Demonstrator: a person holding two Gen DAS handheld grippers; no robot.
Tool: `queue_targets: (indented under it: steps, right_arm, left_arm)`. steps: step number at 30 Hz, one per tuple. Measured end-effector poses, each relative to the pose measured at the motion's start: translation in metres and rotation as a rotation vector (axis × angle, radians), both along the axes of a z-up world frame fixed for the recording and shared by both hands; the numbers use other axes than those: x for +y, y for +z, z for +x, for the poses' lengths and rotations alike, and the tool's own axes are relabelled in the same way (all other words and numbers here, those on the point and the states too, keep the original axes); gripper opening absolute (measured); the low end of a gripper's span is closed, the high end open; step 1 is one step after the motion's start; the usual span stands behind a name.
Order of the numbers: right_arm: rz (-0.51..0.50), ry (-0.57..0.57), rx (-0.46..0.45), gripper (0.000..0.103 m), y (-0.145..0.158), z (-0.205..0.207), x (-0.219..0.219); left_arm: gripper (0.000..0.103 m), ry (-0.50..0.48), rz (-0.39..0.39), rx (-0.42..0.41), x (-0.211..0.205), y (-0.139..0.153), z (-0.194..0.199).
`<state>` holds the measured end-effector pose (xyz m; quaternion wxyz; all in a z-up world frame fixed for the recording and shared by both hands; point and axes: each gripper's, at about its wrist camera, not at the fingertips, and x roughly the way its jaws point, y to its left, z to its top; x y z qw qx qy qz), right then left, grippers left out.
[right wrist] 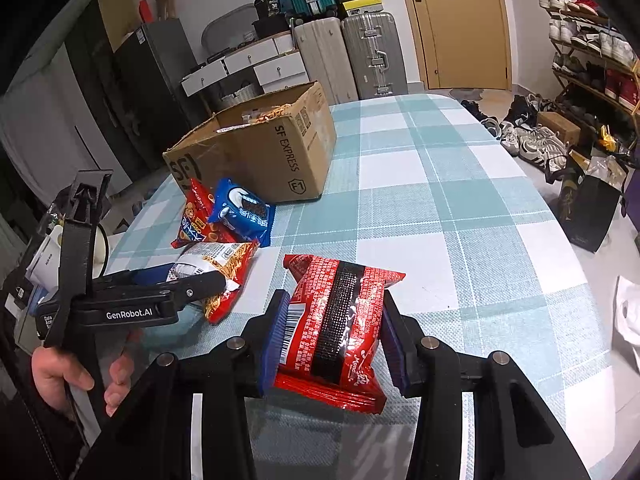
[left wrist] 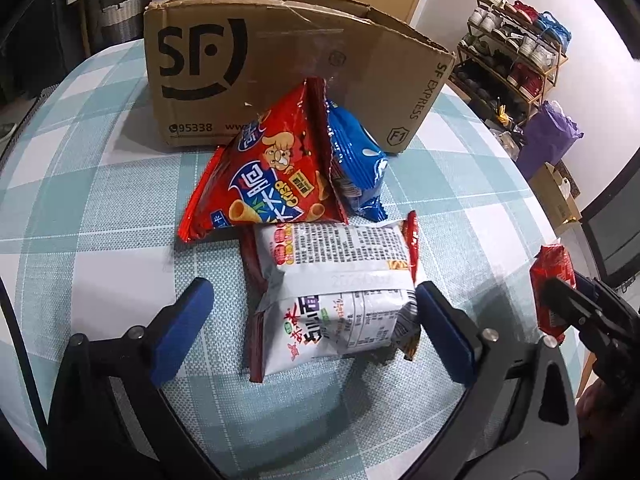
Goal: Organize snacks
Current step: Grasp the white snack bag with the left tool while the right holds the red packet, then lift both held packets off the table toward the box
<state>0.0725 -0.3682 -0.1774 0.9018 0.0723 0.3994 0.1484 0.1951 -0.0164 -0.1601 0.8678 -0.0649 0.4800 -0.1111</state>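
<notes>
At lower centre, the left gripper (left wrist: 316, 320) straddles the white noodle packet (left wrist: 332, 300), its fingers spread. The right gripper (right wrist: 334, 340) clamps the red snack packet (right wrist: 336, 320) at lower centre.

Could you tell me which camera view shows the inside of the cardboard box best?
The right wrist view: it looks down past the cardboard box rim, showing its open top and something already inside. The left wrist view shows only its outer printed walls; the interior is hidden.

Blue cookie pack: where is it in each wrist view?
Left wrist: blue cookie pack sits center, behind the red triangular chip bag, before the SF cardboard box.
Right wrist: left of center, right of that chip bag.
Shared landmark: the SF cardboard box.
</notes>
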Motion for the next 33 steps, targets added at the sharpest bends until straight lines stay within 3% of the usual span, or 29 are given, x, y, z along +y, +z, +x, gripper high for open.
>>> queue_targets:
  steps: [1, 3, 7, 21, 33]
  right_arm:
    - [0.002, -0.001, 0.001, 0.044, -0.001, 0.0, -0.001]
    - [0.006, -0.002, 0.004, 0.044, -0.002, 0.0, -0.001]
    - [0.01, -0.003, 0.002, 0.044, -0.001, -0.002, -0.001]
    - [0.013, 0.028, -0.027, 0.044, 0.011, -0.005, 0.01]
    - [0.035, 0.086, -0.06, 0.044, 0.032, 0.006, 0.031]
  left_arm:
    - [0.081, -0.004, -0.003, -0.005, 0.004, 0.001, -0.005]
    - [0.066, -0.02, -0.017, -0.009, 0.001, 0.003, -0.003]
    - [0.053, -0.029, -0.024, -0.03, 0.0, 0.008, -0.008]
    - [0.052, -0.043, -0.042, -0.053, 0.014, 0.022, -0.031]
    - [0.052, -0.053, -0.074, -0.1, 0.036, 0.053, -0.05]
